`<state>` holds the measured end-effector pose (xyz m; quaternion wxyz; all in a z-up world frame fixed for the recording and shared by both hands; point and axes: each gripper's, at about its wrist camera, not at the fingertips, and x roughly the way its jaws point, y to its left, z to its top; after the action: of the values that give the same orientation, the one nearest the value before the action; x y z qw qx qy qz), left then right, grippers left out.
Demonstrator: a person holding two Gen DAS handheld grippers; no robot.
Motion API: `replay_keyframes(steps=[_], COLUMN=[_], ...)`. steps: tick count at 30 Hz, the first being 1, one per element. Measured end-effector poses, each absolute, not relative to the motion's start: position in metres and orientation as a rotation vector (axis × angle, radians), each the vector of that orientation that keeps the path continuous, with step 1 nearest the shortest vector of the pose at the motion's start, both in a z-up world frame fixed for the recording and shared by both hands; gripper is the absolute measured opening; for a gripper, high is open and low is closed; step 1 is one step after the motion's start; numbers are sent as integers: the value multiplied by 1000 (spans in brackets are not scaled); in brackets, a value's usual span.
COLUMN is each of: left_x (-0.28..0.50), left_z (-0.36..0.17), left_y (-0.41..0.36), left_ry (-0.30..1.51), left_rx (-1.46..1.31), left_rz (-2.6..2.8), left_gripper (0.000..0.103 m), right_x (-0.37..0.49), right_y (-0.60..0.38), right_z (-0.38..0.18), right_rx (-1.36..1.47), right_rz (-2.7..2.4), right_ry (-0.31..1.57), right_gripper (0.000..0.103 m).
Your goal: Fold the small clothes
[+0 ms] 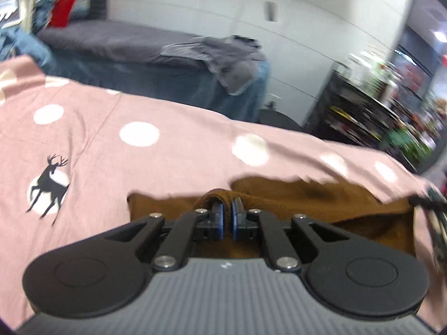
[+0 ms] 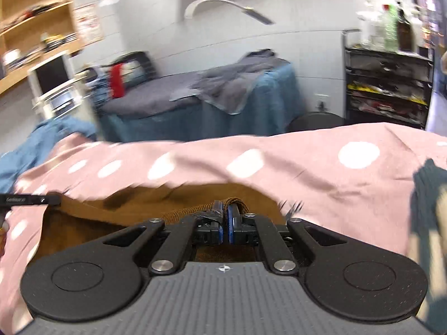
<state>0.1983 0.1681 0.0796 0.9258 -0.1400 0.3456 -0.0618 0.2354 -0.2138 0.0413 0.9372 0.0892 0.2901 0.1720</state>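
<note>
Plainly both tongs are pinched closed on the brown garment [image 1: 307,198]: the left tongs [image 1: 226,212] and right tongs [image 2: 225,213] each grip its near edge. It lies on the pink dotted bedspread [image 1: 167,117], long axis running sideways between them. A fold looks under way; next, carry the edge across evenly.

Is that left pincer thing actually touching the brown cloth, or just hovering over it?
Touching. In the left wrist view the left gripper has its blue pads shut on a raised fold of the brown garment, which bunches up between them.
</note>
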Motion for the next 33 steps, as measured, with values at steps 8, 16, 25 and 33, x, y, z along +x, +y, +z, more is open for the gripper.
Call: replay_keyframes(steps=[8,16,25,33], left_x=[269,266,213,252], left_z=[33,37,52,14], left_y=[166,164,116,79], left_ry=[834,731,656,749], left_rx=[-226,43,119,266], left_rz=[-2,263,45,32], left_gripper=[8,102,102,99], right_x=[300,302,247,257], right_y=[-191,-201,-172,-152], right_z=[17,8,23,-2], right_rx=[115,29,-128,-223], right_rz=[261,167,483,475], right_ry=[632,543,482,606], right_gripper=[6,73,57,46])
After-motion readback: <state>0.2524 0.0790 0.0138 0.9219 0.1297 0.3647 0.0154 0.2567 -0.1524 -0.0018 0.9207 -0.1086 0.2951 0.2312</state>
